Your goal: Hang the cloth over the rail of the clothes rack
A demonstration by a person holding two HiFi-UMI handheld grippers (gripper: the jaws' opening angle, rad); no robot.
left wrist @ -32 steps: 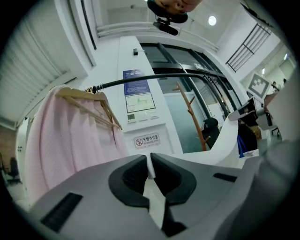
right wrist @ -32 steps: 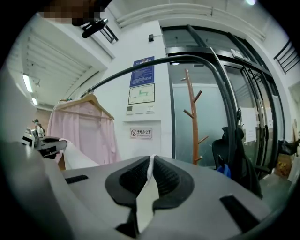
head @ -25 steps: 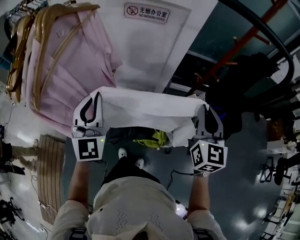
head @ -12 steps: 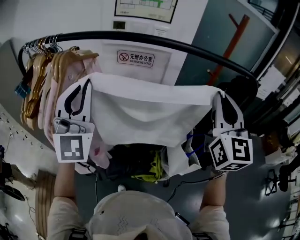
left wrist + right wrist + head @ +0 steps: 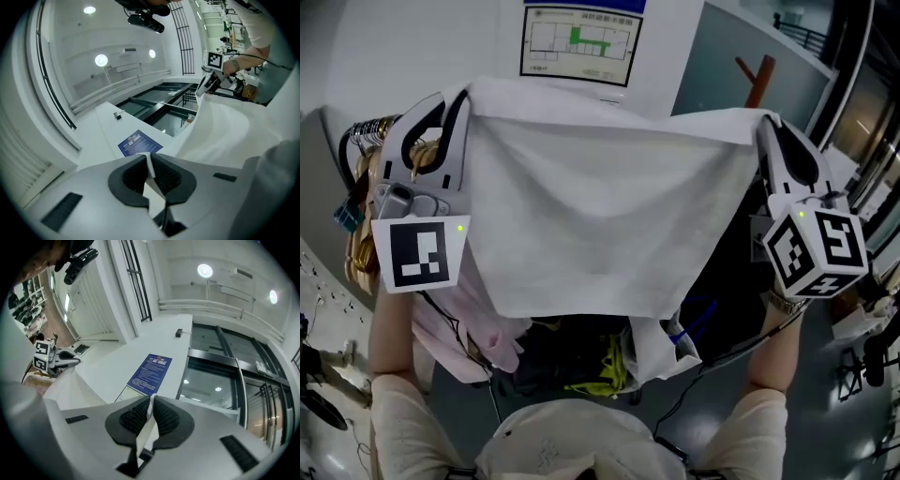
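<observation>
A white cloth (image 5: 600, 216) hangs stretched between my two grippers, held high in front of the wall. The left gripper (image 5: 455, 94) is shut on its upper left corner, and the right gripper (image 5: 766, 120) is shut on its upper right corner. In the left gripper view the cloth (image 5: 220, 131) runs from the left gripper (image 5: 150, 161) across to the other gripper. A thin fold of cloth shows pinched in the right gripper (image 5: 151, 404). The cloth hides most of the black rail; only its left end (image 5: 345, 150) shows, carrying wooden hangers (image 5: 366, 187).
A pink shirt (image 5: 464, 309) hangs on the rack at lower left. A framed plan (image 5: 577, 42) is on the wall above the cloth. A red coat stand (image 5: 755, 75) rises at the right. Dark bags and a yellow-green item (image 5: 605, 361) lie on the floor below.
Both grippers have risen with the cloth, from below the rail to in front of it. The cloth now covers the rail that showed above it before.
</observation>
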